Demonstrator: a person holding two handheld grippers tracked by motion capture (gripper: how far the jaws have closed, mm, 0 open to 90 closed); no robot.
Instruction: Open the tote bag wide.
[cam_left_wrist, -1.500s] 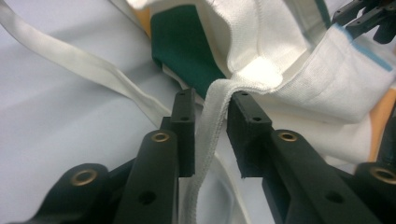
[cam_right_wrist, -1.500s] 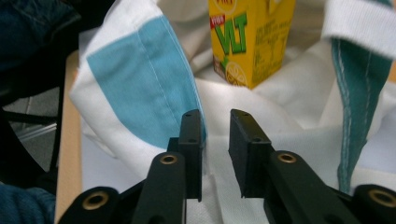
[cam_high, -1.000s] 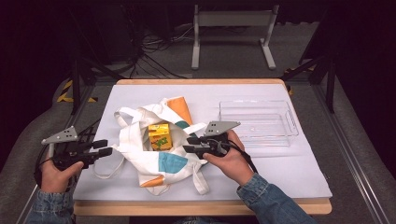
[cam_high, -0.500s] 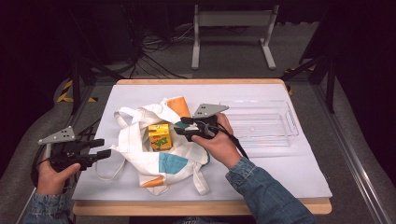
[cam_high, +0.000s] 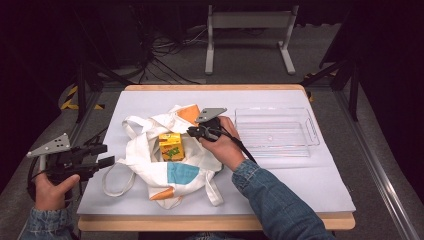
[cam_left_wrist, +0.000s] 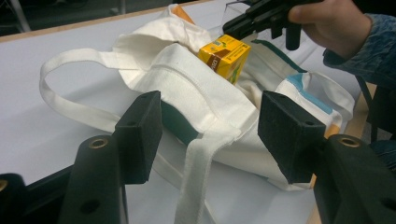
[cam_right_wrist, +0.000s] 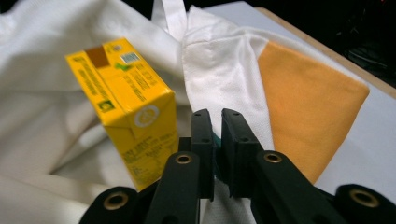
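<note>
My right gripper (cam_right_wrist: 216, 140) has just been closing and now pinches the tote bag (cam_high: 150, 150) rim beside the juice carton (cam_high: 170, 146); my left gripper (cam_left_wrist: 212, 135) waits open. Next, I lift the rim wide.

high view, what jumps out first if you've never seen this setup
The yellow carton stands out, sitting in the mouth of the white cloth bag in the middle of the table. The right hand-held gripper has just been closing and now pinches the bag's rim beside the carton. The left hand-held gripper hangs open off the bag's left side, and a clear tray lies to the right.
</note>
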